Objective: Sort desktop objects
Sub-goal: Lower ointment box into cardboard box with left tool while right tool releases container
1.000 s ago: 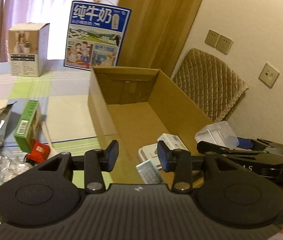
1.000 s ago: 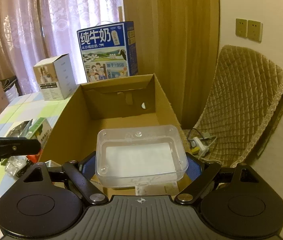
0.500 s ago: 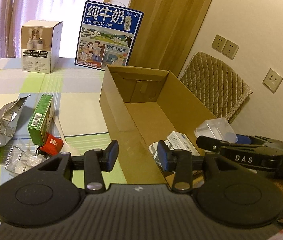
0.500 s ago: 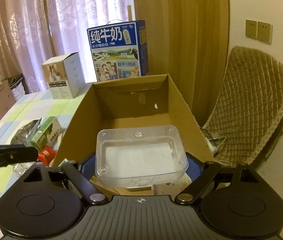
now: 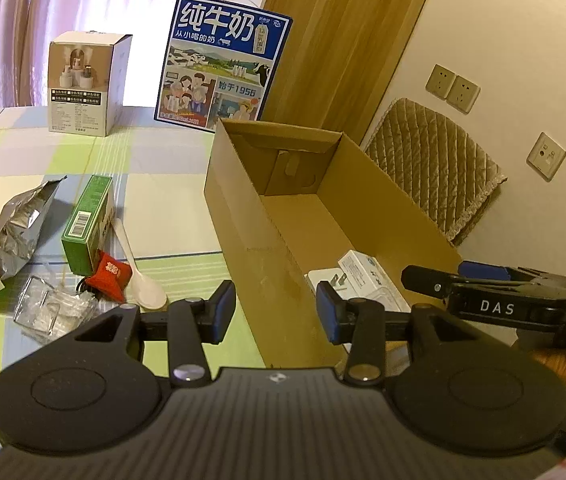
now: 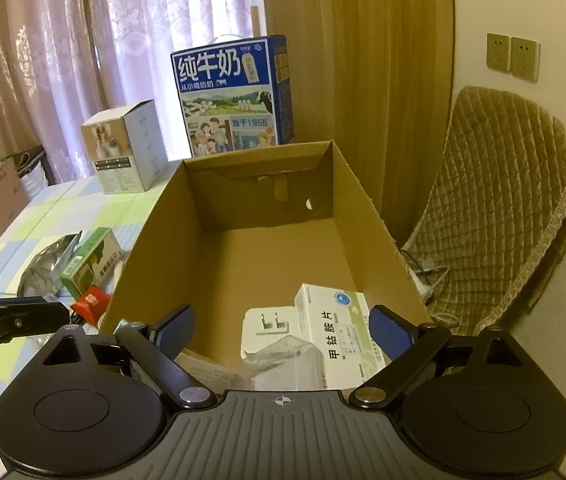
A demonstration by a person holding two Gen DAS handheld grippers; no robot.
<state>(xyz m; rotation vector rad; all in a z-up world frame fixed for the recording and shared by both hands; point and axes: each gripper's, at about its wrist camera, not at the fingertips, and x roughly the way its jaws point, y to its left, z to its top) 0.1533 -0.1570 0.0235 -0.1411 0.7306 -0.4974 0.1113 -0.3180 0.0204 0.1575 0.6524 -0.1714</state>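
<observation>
An open cardboard box (image 5: pixel 243 216) stands on the checked tablecloth. Inside it lie a white plug charger (image 6: pixel 267 330), a white medicine box (image 6: pixel 343 332) and a clear plastic box (image 6: pixel 283 364), close under my right gripper (image 6: pixel 283 332), which is open and empty above the box's near end. My left gripper (image 5: pixel 275 312) is open and empty over the box's left wall. Left of the cardboard box lie a silver foil bag (image 5: pixel 15 236), a green carton (image 5: pixel 87 220), a red pouch (image 5: pixel 109 274), a white spoon (image 5: pixel 139 276) and a clear wrapper (image 5: pixel 51 312).
A blue milk carton (image 5: pixel 223 68) and a white product box (image 5: pixel 87 84) stand at the back of the table. A chair with a quilted cover (image 6: pixel 503 220) is right of the cardboard box, against a wall with sockets (image 5: pixel 453 88).
My right gripper opened and let go of the clear plastic box, which now lies in the cardboard box. My left gripper drew back and to the left of the box.
</observation>
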